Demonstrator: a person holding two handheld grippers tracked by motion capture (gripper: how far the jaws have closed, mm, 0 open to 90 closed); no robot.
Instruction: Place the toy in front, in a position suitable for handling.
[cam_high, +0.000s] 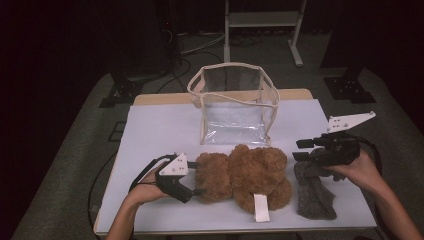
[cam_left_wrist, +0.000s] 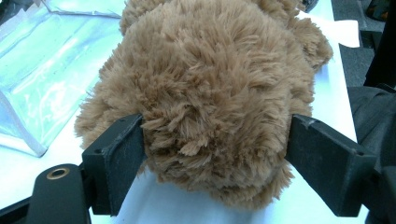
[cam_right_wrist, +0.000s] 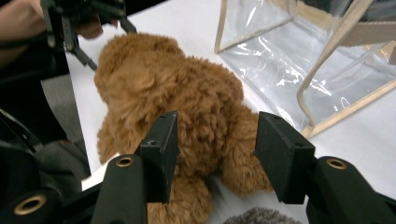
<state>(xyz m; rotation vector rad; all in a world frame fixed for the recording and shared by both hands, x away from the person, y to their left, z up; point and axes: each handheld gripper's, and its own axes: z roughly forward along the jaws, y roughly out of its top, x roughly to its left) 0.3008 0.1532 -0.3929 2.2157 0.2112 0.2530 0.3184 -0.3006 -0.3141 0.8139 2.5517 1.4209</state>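
High view: a brown, fluffy plush teddy bear (cam_high: 245, 177) lies on its side on the white-topped table (cam_high: 160, 130), just in front of a clear plastic bag with cream fabric trim (cam_high: 234, 102) that stands open at the top. The left gripper (cam_high: 200, 176) sits at the bear's left end, one black jaw on either side of the rounded plush head; in the left gripper view both pads press into the fur of the bear (cam_left_wrist: 210, 93), so it is clamped on the toy. The right gripper (cam_high: 302, 150) hangs in the air to the right of the bear, clear of it, above a grey woolly cloth (cam_high: 314, 192) that lies crumpled just to the right of the bear. In the right gripper view its jaws stand apart with nothing between the pads, the bear (cam_right_wrist: 177, 98) showing farther off beyond them and the bag (cam_right_wrist: 322, 60) to the bear's right. A white label (cam_high: 260, 206) sticks out from the bear's near side.
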